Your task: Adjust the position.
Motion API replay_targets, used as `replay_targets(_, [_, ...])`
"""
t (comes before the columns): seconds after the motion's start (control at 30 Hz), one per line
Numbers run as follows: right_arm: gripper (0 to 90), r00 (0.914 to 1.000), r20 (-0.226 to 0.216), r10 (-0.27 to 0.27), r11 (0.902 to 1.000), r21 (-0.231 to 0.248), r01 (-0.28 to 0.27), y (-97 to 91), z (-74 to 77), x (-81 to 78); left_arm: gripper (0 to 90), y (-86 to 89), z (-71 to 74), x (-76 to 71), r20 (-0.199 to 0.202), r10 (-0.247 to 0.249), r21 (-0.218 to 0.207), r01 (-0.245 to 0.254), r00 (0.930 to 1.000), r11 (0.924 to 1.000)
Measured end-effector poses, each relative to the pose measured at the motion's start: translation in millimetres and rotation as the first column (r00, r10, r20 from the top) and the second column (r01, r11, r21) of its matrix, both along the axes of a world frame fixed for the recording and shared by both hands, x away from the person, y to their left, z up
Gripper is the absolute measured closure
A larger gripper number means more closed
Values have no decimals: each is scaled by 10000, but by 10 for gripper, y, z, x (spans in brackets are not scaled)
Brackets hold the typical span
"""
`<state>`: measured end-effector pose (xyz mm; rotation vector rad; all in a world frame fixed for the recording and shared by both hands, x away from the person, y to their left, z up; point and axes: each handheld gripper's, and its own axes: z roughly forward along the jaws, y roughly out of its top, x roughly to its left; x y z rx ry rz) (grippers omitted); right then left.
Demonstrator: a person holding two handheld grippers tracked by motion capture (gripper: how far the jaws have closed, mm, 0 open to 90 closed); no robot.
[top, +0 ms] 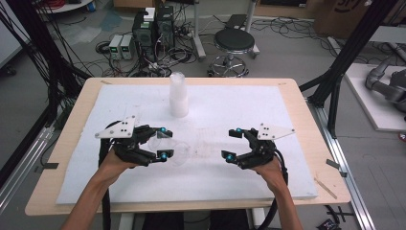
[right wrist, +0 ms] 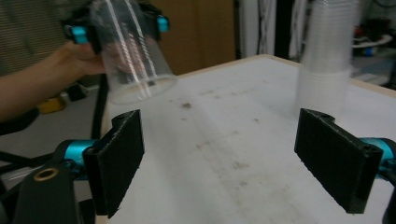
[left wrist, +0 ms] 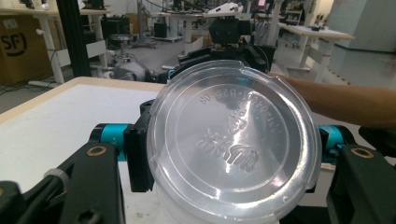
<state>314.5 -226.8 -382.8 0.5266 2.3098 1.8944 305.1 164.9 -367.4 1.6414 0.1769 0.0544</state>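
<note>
Cables, grey power boxes and a round black stool point(top: 234, 41) crowd the workshop floor beyond the pale wooden table point(top: 306, 139), which carries a broad white foam sheet point(top: 239, 103) marked with faint scuffs. Near the sheet's far edge, about midway along it, stands a tall stack of clear plastic cups point(top: 178, 95), upright and well apart from both hands.

Close to the near edge, left of centre, the left gripper point(top: 163, 142) has its jaws drawn in on a single clear thin-walled plastic cup point(top: 173, 151), tipped on its side with its mouth toward the middle of the sheet; in the left gripper view its embossed round base point(left wrist: 233, 140) faces the camera between the black pads. The right gripper point(top: 233, 143), toward the near right, stands wide open with nothing between its pads.

Such a cup is likely very light, slick and easily crushed, so a gentle squeeze across the wall below the rim, or near the stiffer base, would probably hold best without buckling it.
</note>
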Motion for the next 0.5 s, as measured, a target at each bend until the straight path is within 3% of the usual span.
replay_targets(0.27, [159,9898,53,1422,9898,43,-1422,273,117,-5,387,-113,-14,-16,-59,-246,-77,246,9997,9997])
replay_targets(0.4, [158,9833,96,1820,9833,7,-1820,398,145,3,387,-163,-18,-26,-59,-357,-108,356,9993,9993])
replay_targets(0.5, [159,9725,209,2319,9727,-12,-2320,559,165,11,387,-197,-24,-31,-81,-379,-44,379,9992,9993])
